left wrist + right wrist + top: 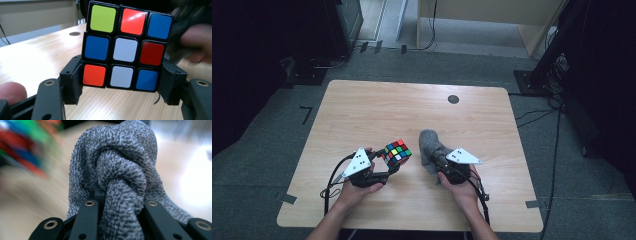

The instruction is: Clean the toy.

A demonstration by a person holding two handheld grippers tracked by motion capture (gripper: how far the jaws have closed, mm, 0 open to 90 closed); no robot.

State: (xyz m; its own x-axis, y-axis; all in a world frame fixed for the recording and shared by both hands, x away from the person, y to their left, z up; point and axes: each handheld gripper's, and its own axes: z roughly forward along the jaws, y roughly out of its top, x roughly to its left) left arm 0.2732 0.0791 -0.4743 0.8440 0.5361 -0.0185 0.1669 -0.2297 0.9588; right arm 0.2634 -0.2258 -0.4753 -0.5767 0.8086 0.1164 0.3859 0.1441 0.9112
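A scrambled puzzle cube (396, 152) (126, 47) with coloured stickers is held just above the wooden table (377, 110), clamped along its bottom row by my left gripper (387, 162) (122, 85). A grey knitted cloth (432, 150) (120, 177), bunched and knotted, is pinched between the jaws of my right gripper (439, 160) (121, 207). The cube and the cloth are close together near the table's front middle, a small gap between them. In the right gripper view the cube (22, 147) is a blur at the left.
A small dark round disc (453, 99) is set in the table top toward the far right. Cables trail from both grippers over the front edge. Dark equipment stands on the floor left and right, and a light wooden cabinet (492, 15) stands beyond the table.
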